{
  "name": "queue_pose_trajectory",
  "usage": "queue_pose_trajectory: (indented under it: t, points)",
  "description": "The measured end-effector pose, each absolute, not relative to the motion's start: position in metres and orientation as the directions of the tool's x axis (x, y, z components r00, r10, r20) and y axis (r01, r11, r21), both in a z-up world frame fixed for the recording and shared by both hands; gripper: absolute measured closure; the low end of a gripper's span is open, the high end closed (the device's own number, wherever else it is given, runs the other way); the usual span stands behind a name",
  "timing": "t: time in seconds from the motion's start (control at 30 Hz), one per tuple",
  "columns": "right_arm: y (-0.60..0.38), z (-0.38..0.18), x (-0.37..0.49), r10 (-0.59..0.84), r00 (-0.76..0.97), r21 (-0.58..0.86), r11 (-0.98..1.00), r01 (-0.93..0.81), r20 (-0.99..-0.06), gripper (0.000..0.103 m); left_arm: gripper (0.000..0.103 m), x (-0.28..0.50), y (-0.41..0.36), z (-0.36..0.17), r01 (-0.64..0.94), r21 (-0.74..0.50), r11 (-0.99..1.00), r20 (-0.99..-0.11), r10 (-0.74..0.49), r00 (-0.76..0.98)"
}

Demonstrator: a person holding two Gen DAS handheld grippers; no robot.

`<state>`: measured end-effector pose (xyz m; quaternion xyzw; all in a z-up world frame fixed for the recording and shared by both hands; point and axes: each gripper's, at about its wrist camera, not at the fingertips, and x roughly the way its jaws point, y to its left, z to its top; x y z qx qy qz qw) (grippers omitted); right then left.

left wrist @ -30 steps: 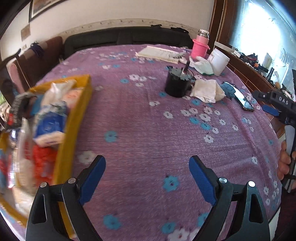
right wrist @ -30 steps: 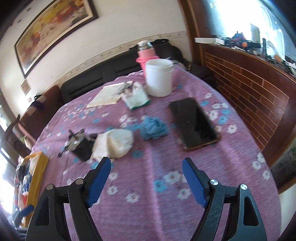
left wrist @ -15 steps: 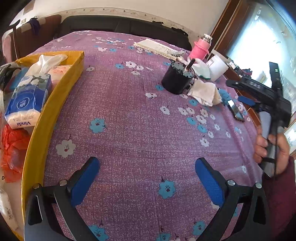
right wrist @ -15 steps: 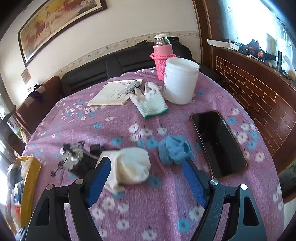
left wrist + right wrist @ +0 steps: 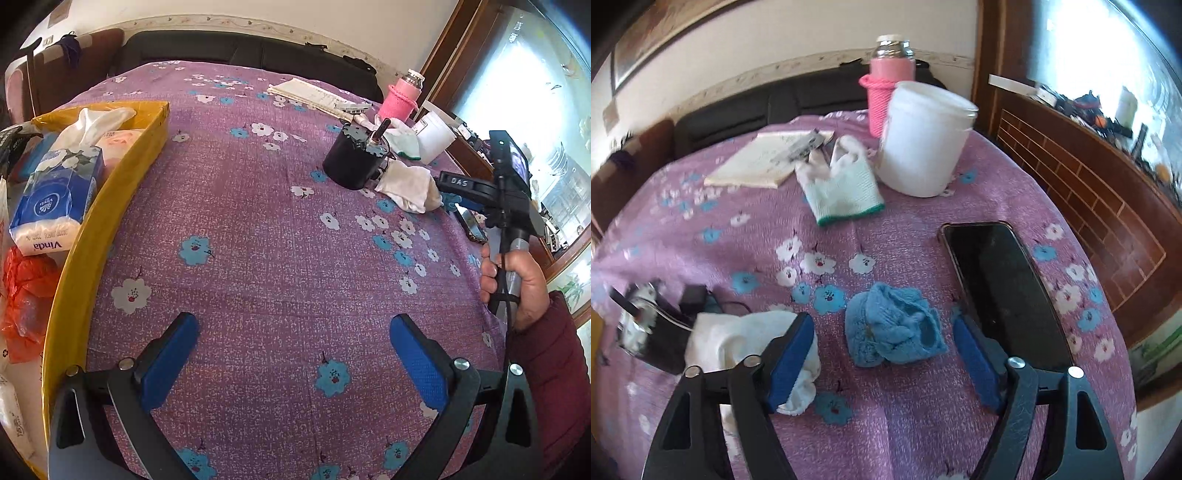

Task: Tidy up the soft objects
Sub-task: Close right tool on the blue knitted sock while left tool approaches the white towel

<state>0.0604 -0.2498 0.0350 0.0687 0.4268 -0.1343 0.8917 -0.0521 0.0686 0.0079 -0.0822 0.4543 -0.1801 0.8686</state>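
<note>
My right gripper (image 5: 884,354) has its fingers (image 5: 790,356) spread wide and holds nothing; the blue knitted piece (image 5: 895,330) lies on the desk (image 5: 886,424) between them, touching neither pad as far as I can tell. The left pad overlaps a crumpled white cloth (image 5: 738,343), which sits against a black motor (image 5: 650,332); the right pad sits just beside a dark phone (image 5: 997,284). Farther off I see a white glove (image 5: 838,188), a white tub (image 5: 923,140) and a pink bottle (image 5: 886,85). My left gripper (image 5: 293,363) is also wide open and empty, its fingers (image 5: 168,356) over bare flowered cloth. To its left a yellow tray (image 5: 85,243) holds a tissue pack (image 5: 59,199) and an orange bag (image 5: 26,295).
</note>
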Motion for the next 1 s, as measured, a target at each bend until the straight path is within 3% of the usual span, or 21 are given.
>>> queue_pose_trajectory:
  t: [0.1,0.2,0.43,0.63,0.87,0.97,1.0]
  points:
    - [-0.252,0.029,0.068,-0.168,0.578,0.004,0.959,0.284,-0.799,0.057,0.000,-0.052,0.067,0.008,0.239,-0.298,0.924,-0.764,-0.381,0.520]
    - [-0.257,0.028,0.064,-0.144,0.586,0.044,0.955,0.294,-0.798,0.060,0.000,-0.052,0.066,0.008,0.240,-0.292,0.926,-0.767,-0.376,0.519]
    - [-0.260,0.049,0.024,-0.083,0.629,0.119,0.955,0.272,-0.773,0.061,0.000,-0.052,0.061,0.007,0.243,-0.253,0.936,-0.786,-0.345,0.514]
    - [-0.252,0.067,-0.022,-0.034,0.678,0.168,0.959,0.229,-0.734,0.060,0.000,-0.059,0.024,-0.002,0.309,0.018,0.951,-0.857,-0.145,0.495]
    - [-0.242,0.067,-0.051,-0.051,0.725,0.162,0.962,0.221,-0.687,0.060,0.000,-0.067,0.026,-0.002,0.282,0.008,0.959,-0.873,-0.131,0.470]
    - [-0.245,0.066,-0.056,-0.037,0.741,0.183,0.960,0.214,-0.671,0.060,0.014,-0.065,0.015,0.019,0.346,-0.046,0.937,-0.856,-0.216,0.470]
    - [-0.247,0.067,-0.058,-0.041,0.751,0.183,0.960,0.214,-0.659,0.060,0.015,-0.065,0.009,0.030,0.364,-0.038,0.930,-0.840,-0.228,0.493]
